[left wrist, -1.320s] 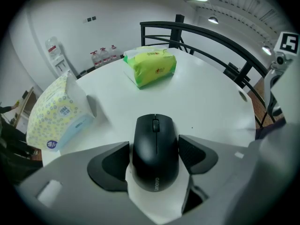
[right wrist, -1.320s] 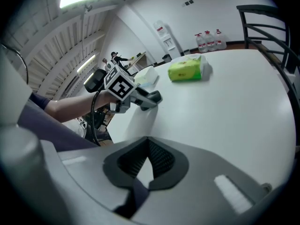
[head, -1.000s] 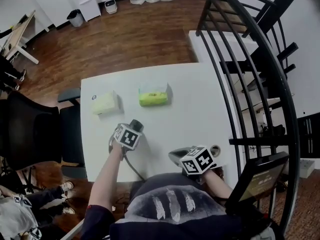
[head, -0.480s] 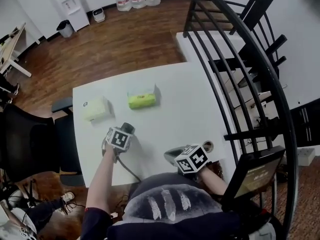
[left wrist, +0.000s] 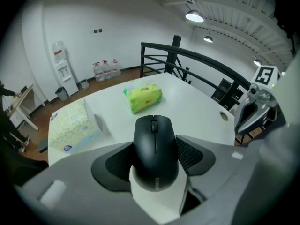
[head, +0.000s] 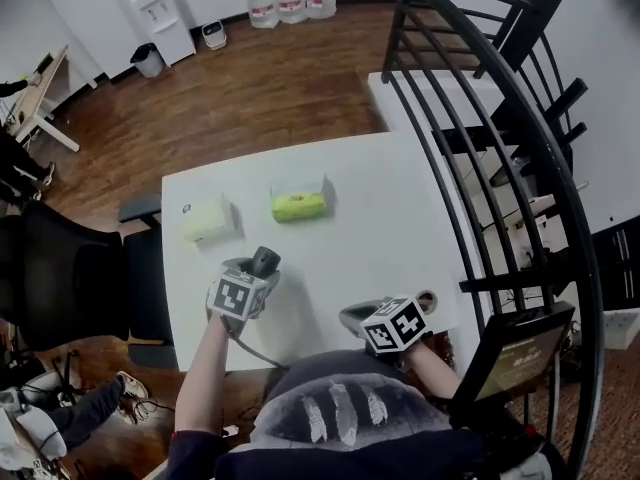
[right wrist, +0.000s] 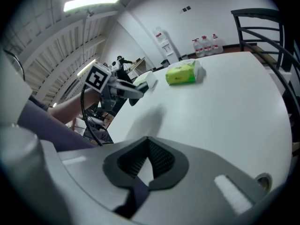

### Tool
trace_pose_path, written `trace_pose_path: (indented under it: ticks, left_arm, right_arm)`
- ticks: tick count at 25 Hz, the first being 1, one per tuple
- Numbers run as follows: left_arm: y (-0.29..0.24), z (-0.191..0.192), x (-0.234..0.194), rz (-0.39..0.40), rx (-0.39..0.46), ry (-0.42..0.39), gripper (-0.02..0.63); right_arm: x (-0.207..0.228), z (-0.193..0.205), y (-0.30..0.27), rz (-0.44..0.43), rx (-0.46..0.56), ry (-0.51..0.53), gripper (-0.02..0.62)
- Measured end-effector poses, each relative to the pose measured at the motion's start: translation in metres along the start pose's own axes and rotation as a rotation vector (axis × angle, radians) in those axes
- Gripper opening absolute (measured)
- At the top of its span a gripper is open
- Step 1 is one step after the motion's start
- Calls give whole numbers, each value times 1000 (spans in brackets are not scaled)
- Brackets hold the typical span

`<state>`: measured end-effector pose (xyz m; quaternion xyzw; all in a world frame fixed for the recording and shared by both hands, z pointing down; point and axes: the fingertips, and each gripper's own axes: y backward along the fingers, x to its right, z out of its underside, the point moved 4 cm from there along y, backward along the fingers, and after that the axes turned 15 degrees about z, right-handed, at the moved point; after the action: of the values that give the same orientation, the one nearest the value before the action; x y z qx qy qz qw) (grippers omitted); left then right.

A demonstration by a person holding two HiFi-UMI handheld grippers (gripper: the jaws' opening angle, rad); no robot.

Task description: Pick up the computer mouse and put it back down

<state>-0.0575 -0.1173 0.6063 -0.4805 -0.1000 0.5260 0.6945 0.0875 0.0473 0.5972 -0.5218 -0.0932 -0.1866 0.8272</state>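
Mouse (left wrist: 154, 139) clamped between left gripper (left wrist: 153, 161) jaws, held clear of desk (head: 380, 208); right gripper (right wrist: 143, 165) jaws together, empty.

The black computer mouse (left wrist: 155, 139) clamped between the left gripper's (left wrist: 154, 156) jaws carries one small pale brand word on its rear end, nearest the gripper's body. It appears to read "Lenovo". Ahead of that gripper and to its left, the tissue box (left wrist: 70, 124) has a round blue label on its near corner, too small to read. The green pack (left wrist: 143, 97) straight ahead shows no legible print. Far to its right, a marker cube (left wrist: 265, 75) bears a black-and-white square pattern, no letters.
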Motion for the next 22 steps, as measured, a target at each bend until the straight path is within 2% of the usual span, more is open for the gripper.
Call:
trace_pose_path:
  ticks: [4, 7, 12, 22]
  left_arm:
    - [39, -21, 15, -28, 75, -73, 302]
    - [71, -33, 33, -50, 136, -95, 303]
    - [110, -43, 61, -42, 233, -145, 304]
    - [173, -69, 128, -56, 241, -391, 305]
  right_arm:
    - [-6, -2, -4, -20, -6, 18, 3]
    - [-12, -1, -6, -33, -14, 34, 3]
    - [-17, -4, -9, -46, -18, 54, 3]
    - [-19, -9, -7, -47, -13, 68, 3]
